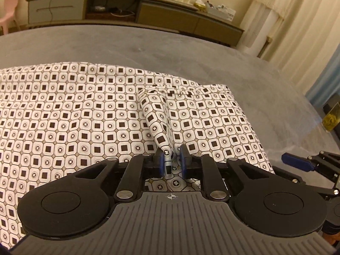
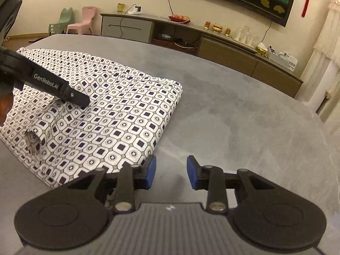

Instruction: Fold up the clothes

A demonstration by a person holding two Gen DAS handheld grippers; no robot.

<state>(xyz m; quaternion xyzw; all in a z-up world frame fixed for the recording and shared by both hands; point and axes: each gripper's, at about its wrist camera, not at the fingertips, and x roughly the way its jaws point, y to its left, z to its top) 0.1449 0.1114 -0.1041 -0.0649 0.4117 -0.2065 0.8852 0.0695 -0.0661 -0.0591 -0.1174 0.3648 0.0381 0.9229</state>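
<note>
Here the left gripper (image 1: 172, 159) pinches a fold of the patterned cloth (image 1: 85, 110), while the right gripper (image 2: 171, 172) gapes empty over bare grey surface (image 2: 233, 116) beside the cloth's edge

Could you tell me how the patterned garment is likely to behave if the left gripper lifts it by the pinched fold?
The patterned garment will probably drape limply: the fold in the left gripper already peaks into a soft ridge. It looks thin and light, lying flat in layers. On the smooth grey surface it may slide and unfold rather than hold shape.
</note>
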